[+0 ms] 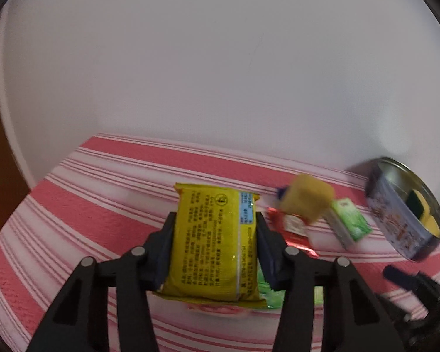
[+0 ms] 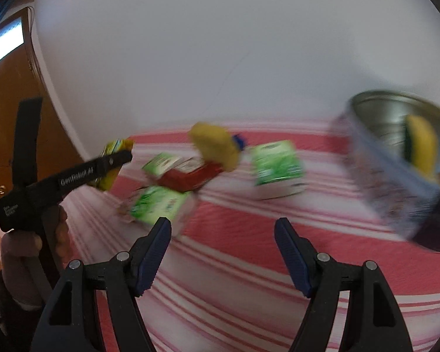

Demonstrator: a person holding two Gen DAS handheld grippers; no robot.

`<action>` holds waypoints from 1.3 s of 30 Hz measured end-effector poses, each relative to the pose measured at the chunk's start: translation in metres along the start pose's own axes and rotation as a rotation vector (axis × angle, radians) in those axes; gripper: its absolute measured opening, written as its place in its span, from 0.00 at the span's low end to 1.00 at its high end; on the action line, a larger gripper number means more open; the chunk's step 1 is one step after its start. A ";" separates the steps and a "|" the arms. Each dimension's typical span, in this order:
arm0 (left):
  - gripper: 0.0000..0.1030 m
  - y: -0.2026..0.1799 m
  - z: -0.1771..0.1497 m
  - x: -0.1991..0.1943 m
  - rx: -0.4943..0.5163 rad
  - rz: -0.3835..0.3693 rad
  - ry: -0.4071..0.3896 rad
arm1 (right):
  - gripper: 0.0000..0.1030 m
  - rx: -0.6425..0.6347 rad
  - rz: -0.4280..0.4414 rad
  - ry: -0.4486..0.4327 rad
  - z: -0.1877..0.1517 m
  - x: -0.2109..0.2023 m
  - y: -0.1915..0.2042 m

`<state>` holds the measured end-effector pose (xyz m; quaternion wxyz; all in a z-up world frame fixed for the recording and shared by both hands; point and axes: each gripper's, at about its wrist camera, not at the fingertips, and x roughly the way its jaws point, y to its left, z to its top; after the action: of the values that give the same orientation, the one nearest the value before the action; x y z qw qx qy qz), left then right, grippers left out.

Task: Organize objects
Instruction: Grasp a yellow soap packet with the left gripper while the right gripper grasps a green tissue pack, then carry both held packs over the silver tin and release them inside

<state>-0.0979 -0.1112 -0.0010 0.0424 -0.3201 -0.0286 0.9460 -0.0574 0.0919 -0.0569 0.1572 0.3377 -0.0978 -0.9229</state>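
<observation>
My left gripper [image 1: 215, 228] is shut on a yellow snack packet [image 1: 214, 243] and holds it above the striped cloth; it also shows at the left of the right wrist view [image 2: 114, 158]. My right gripper [image 2: 223, 234] is open and empty above the cloth. A round tin [image 1: 404, 214] with yellow and green items inside stands at the right; it also shows in the right wrist view [image 2: 396, 170]. A yellow sponge [image 1: 306, 202], a red sachet [image 1: 293, 228] and a green-and-white box [image 1: 349, 223] lie on the cloth between them.
The red-and-white striped cloth [image 1: 102, 205] covers the table against a white wall [image 1: 220, 58]. Two more green boxes [image 2: 161, 202] lie near the red sachet [image 2: 187, 176]. A wooden door [image 2: 11, 102] is at the left.
</observation>
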 end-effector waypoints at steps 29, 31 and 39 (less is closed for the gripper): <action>0.48 0.049 0.002 0.005 -0.083 0.097 -0.017 | 0.77 -0.073 -0.059 0.191 0.022 0.099 0.076; 0.48 0.047 0.001 0.006 -0.072 0.090 -0.020 | 0.75 -0.076 -0.062 0.190 0.021 0.088 0.066; 0.48 0.026 -0.005 -0.003 -0.046 -0.044 -0.080 | 0.74 0.045 0.007 0.072 0.014 0.018 0.005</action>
<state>-0.0941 -0.1372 -0.0054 0.0545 -0.2823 -0.0593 0.9560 -0.0787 0.0820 -0.0558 0.1563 0.3737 -0.1143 -0.9071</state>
